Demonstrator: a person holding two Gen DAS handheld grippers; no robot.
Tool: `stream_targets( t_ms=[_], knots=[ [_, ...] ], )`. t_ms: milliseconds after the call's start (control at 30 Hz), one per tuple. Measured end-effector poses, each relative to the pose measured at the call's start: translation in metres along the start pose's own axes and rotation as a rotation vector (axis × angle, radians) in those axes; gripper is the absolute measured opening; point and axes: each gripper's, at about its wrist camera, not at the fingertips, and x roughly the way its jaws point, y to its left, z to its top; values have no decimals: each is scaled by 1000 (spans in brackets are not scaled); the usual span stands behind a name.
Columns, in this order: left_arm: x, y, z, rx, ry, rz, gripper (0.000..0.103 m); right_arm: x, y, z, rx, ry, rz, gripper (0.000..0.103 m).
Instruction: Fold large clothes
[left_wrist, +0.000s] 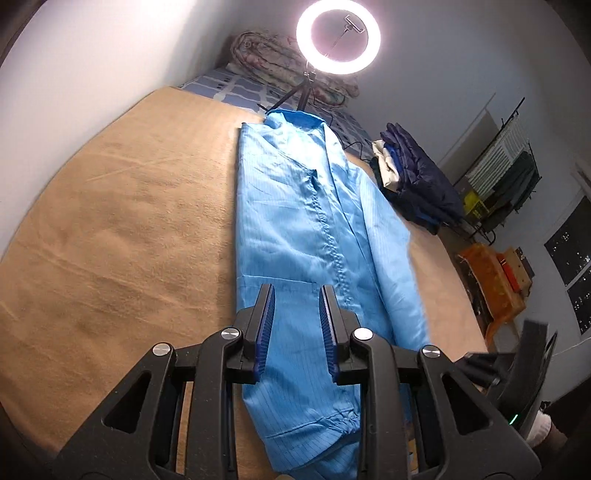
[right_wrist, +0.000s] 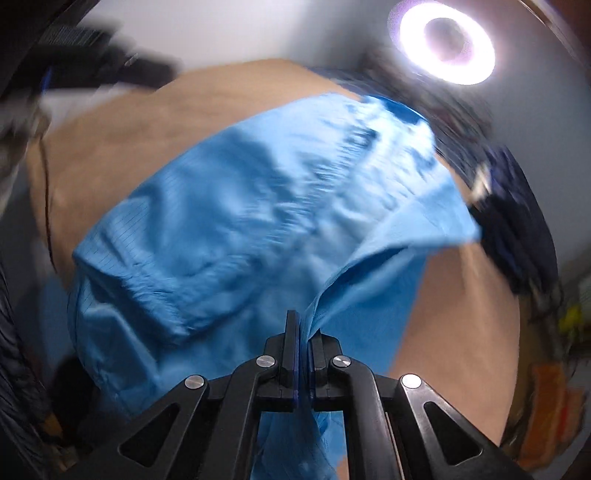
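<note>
- Currently mid-fold: I read this as the lengthwise fold of the blue coat (left_wrist: 314, 221), which lies as a long strip on the tan blanket (left_wrist: 110, 221), collar toward 12 o'clock under the ring light (left_wrist: 338, 37).
- Left gripper (left_wrist: 297, 325) hovers over the hem end at 6 o'clock, jaws apart, holding nothing.
- Right gripper (right_wrist: 303, 354) is clamped on a raised edge of the coat at 5 o'clock; that view is blurred.
- Next, I judge: carry the pinched edge across toward 9 o'clock, lay it flat, let go, then smooth it.
- Stacked dark clothes (left_wrist: 417, 177) sit at 2 o'clock.
</note>
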Motion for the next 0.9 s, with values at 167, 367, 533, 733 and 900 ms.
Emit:
stream_targets(
  t_ms=[167, 367, 533, 733, 900],
  knots=[
    [0, 0, 0, -2, 1, -1, 23, 22, 11, -2, -6, 44, 81, 1],
    [1, -1, -3, 6, 6, 7, 23, 3, -28, -19, 145, -6, 313, 29],
    [3, -3, -4, 18, 5, 11, 23, -27, -88, -42, 334, -119, 484, 38],
    [17, -10, -4, 34, 39, 15, 23, 3, -175, -50, 589, -184, 465, 45],
    [28, -16, -4, 53, 62, 25, 23, 49, -239, -49, 817, -248, 491, 61]
  ],
)
